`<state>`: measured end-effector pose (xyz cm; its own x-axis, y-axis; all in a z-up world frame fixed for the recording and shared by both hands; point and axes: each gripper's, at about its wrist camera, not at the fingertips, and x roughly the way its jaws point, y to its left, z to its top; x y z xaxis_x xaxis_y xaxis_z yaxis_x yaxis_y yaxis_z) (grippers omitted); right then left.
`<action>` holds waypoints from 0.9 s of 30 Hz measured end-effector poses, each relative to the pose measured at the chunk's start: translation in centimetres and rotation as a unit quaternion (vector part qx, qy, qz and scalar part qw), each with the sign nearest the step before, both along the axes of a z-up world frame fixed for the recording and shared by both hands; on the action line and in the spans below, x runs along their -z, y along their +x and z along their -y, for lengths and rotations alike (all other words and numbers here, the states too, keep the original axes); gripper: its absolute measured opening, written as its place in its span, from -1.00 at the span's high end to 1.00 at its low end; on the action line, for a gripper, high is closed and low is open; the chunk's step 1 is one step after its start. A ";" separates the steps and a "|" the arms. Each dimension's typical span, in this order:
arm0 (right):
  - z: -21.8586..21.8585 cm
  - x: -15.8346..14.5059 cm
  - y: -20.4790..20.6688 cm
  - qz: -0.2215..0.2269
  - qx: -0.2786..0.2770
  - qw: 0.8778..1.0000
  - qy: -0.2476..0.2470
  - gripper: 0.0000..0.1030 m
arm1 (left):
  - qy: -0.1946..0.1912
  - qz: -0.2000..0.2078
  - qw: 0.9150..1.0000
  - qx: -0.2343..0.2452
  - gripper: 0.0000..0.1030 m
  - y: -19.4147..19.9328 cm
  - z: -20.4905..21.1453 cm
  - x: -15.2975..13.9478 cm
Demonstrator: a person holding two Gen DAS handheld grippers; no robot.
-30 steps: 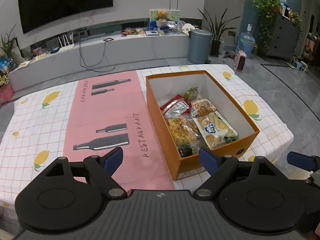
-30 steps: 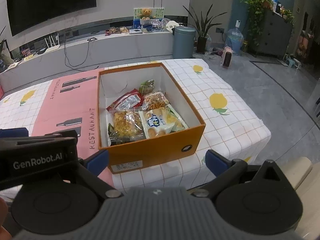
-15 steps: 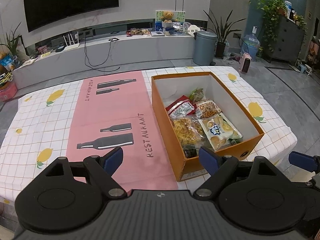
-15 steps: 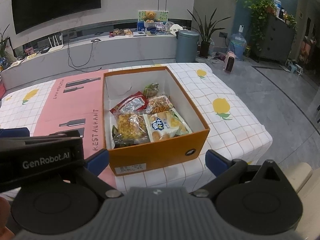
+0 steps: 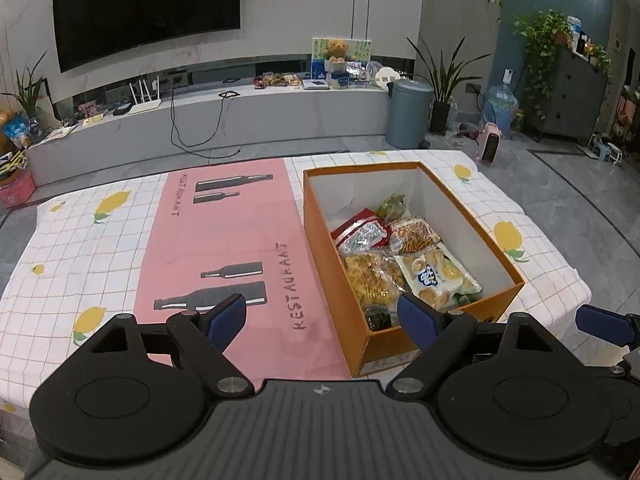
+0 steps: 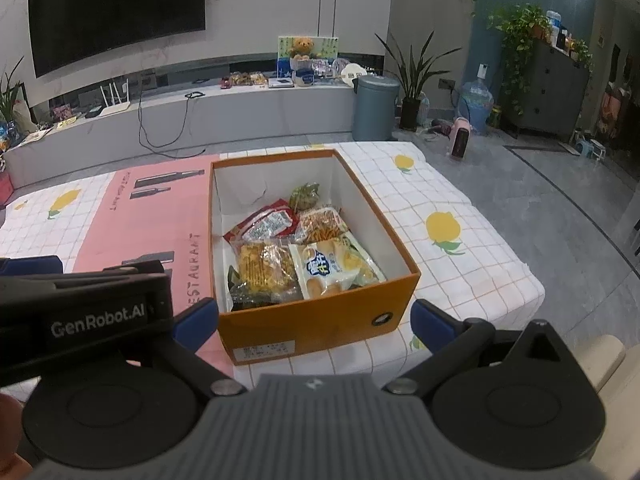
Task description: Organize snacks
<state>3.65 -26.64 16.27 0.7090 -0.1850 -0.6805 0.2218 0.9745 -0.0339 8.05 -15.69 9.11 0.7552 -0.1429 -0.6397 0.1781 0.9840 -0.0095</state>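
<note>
An orange cardboard box (image 5: pixel 326 248) (image 6: pixel 320 322) stands on the right half of the table with several snack packets inside: a red packet (image 6: pixel 266 224), a yellow crisps bag (image 6: pixel 266 266), a white-and-yellow biscuit bag (image 6: pixel 332 266), a pretzel-stick bag (image 6: pixel 322 222) and a small green packet (image 6: pixel 305 195). My left gripper (image 5: pixel 322 318) hovers open above the table's near edge, left of the box, holding nothing. My right gripper (image 6: pixel 314 322) is open and empty in front of the box's near wall. The left gripper's body shows in the right wrist view at the lower left.
A checked lemon-print cloth (image 5: pixel 80 248) with a pink runner (image 5: pixel 224 240) covers the table. Beyond it run a long low TV bench (image 5: pixel 200 120), a grey bin (image 5: pixel 408 114), potted plants and a small pink heater (image 5: pixel 490 144) on the floor.
Both grippers have drawn back and risen a little from the box, so the table and box sit lower and farther in view. Jaws stay open.
</note>
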 end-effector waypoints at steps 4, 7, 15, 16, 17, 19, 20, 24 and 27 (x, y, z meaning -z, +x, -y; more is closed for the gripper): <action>0.0 -0.1 0.0 0.002 -0.003 1.000 0.003 -0.93 | -0.002 0.002 1.000 0.002 -0.94 -0.1 0.0 -0.1; 0.0 0.0 0.1 0.003 -0.003 1.000 0.003 -0.93 | -0.002 0.004 1.000 0.002 -0.94 -0.2 0.1 -0.2; -0.1 0.0 -0.1 0.007 -0.006 1.000 0.000 -0.93 | 0.000 0.007 1.000 -0.002 -0.94 -0.3 0.0 -0.2; -0.1 -0.1 -0.1 0.007 -0.007 1.000 0.000 -0.93 | 0.001 0.007 1.000 -0.002 -0.94 -0.3 0.0 -0.2; -0.1 0.0 -0.1 0.006 -0.006 1.000 0.000 -0.93 | 0.000 0.007 1.000 -0.002 -0.94 -0.3 0.0 -0.3; -0.1 0.0 -0.1 0.007 -0.007 1.000 -0.002 -0.93 | 0.000 0.008 1.000 -0.003 -0.94 -0.3 0.1 -0.3; -0.1 0.0 -0.1 0.007 -0.007 1.000 -0.002 -0.93 | 0.001 0.008 1.000 -0.003 -0.94 -0.3 0.0 -0.3; -0.1 0.0 -0.1 0.008 -0.007 1.000 0.000 -0.93 | -0.001 0.010 1.000 -0.002 -0.94 -0.3 -0.1 -0.3; -0.2 0.0 -0.1 0.009 -0.007 1.000 -0.001 -0.93 | -0.002 0.011 1.000 -0.003 -0.94 -0.2 -0.1 -0.3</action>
<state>3.50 -26.49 16.30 0.7229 -0.1766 -0.6680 0.2095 0.9773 -0.0317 7.85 -15.55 9.36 0.7694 -0.1411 -0.6230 0.1730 0.9849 -0.0094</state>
